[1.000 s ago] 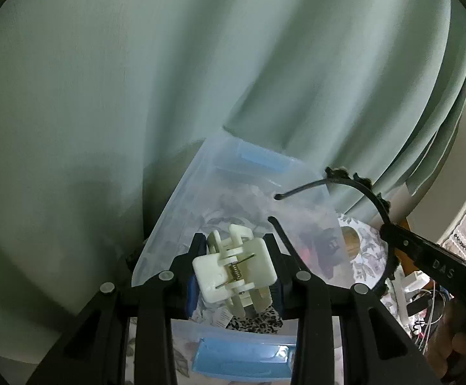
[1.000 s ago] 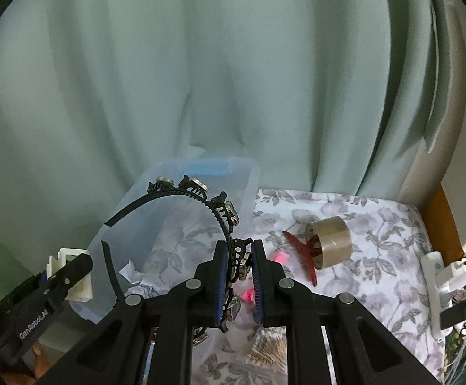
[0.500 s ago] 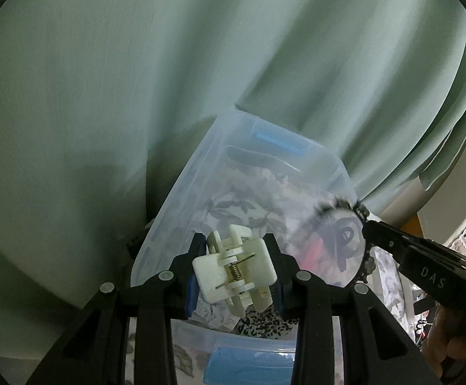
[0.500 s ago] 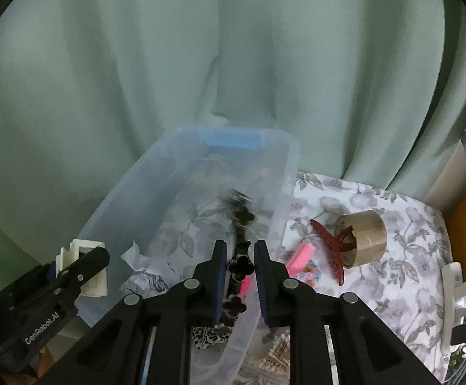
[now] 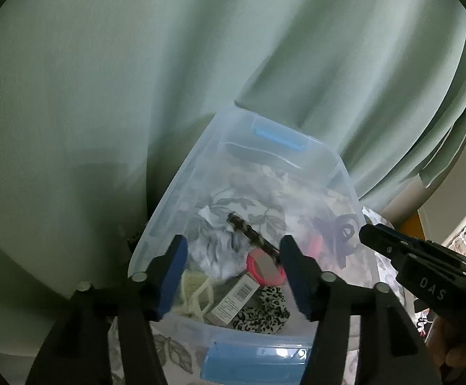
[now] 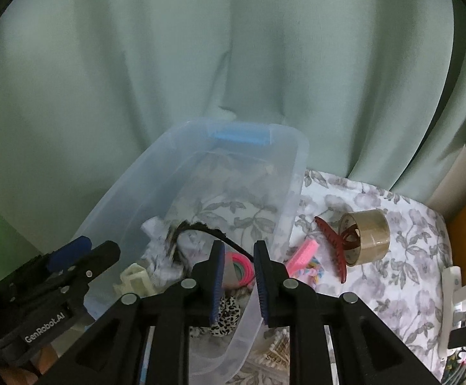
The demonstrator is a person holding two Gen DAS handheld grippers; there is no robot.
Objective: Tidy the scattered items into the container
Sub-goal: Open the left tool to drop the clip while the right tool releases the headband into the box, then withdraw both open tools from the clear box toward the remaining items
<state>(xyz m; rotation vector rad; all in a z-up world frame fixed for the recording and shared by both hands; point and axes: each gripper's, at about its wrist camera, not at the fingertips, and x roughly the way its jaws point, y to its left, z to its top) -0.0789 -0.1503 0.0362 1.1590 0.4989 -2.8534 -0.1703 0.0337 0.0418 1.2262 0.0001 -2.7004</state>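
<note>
Your left gripper (image 5: 233, 266) hangs over the clear container's (image 6: 294, 163) near end, its jaws just sprung wide with nothing between them. The cream clip (image 6: 135, 280) lies inside by the near left wall. Your right gripper (image 6: 238, 276) is parted a little and empty; the black headband (image 6: 201, 231) lies blurred in the bin. Tape roll (image 6: 366, 237) and red claw clip (image 6: 331, 243) wait on the floral cloth (image 6: 403, 276) beside the container's right wall.
</note>
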